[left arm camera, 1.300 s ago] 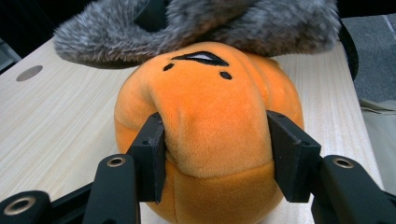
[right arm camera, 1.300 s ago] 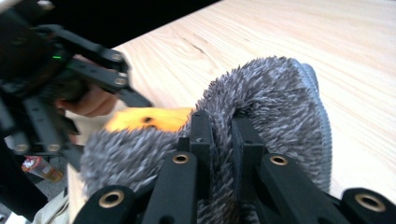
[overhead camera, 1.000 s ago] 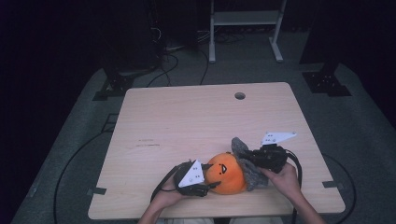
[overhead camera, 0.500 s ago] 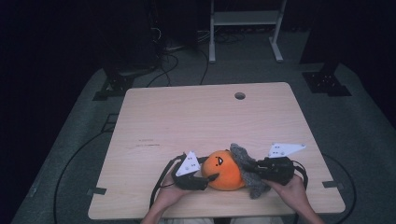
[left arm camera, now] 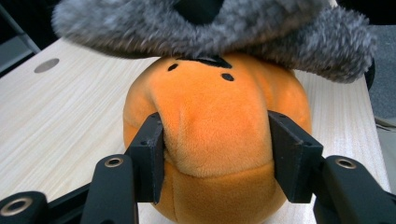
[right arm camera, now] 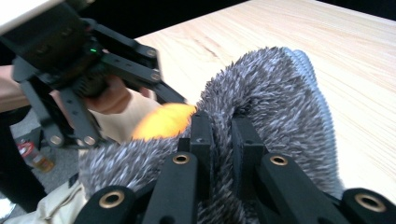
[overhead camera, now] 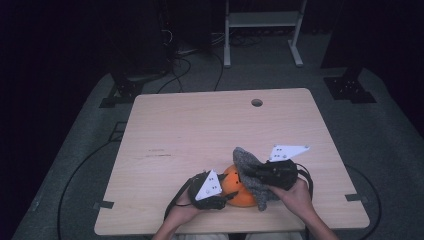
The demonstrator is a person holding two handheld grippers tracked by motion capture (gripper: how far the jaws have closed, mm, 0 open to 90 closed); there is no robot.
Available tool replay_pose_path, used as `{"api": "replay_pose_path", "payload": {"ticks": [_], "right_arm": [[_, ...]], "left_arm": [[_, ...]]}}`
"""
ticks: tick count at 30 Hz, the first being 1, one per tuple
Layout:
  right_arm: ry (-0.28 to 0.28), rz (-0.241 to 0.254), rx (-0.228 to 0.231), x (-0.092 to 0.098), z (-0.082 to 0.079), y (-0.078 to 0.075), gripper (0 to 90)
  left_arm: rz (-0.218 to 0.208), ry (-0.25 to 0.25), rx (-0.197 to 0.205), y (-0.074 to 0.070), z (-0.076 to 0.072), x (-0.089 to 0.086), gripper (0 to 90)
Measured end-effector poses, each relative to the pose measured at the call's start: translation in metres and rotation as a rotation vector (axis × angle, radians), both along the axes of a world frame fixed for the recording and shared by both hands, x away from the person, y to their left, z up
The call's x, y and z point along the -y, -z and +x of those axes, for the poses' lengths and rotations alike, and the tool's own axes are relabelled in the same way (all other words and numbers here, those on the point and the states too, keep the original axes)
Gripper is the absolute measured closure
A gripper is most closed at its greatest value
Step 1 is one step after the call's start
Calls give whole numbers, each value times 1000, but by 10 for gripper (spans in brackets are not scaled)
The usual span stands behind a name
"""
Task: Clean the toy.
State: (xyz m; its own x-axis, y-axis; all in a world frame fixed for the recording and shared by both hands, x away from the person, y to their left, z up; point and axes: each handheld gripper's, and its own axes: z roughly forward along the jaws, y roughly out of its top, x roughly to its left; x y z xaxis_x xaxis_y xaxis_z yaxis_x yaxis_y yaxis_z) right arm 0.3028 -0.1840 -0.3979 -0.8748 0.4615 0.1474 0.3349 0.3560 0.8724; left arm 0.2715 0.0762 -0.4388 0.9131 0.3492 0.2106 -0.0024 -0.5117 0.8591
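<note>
An orange plush pumpkin (overhead camera: 239, 189) with black face marks sits near the table's front edge. My left gripper (overhead camera: 227, 196) is shut on its side; in the left gripper view both jaws press into the orange plush (left arm camera: 215, 135). A grey furry hat (overhead camera: 250, 172) is draped over the pumpkin's right side and top. My right gripper (overhead camera: 256, 175) is shut on the hat's edge, the jaws pinching grey fur (right arm camera: 275, 116) in the right gripper view. The left gripper (right arm camera: 88, 60) and a patch of pumpkin (right arm camera: 163, 120) appear beyond the hat.
The light wooden table (overhead camera: 210, 130) stretches away with a round cable hole (overhead camera: 257, 102) near its far edge. Dark floor, cables and a white metal stand (overhead camera: 262, 20) lie beyond it. A person's hands (overhead camera: 295, 197) hold both grippers at the front edge.
The right gripper has lifted the grey hat up and leftward over the pumpkin, covering more of it. The left gripper stays clamped on the pumpkin, shifted slightly.
</note>
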Motion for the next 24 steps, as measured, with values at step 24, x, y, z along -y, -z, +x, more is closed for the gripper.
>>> {"api": "replay_pose_path", "payload": {"ticks": [24], "right_arm": [[212, 7, -15, 107, -17, 17, 797]], "left_arm": [[-18, -51, -81, 4, 10, -15, 374]]}}
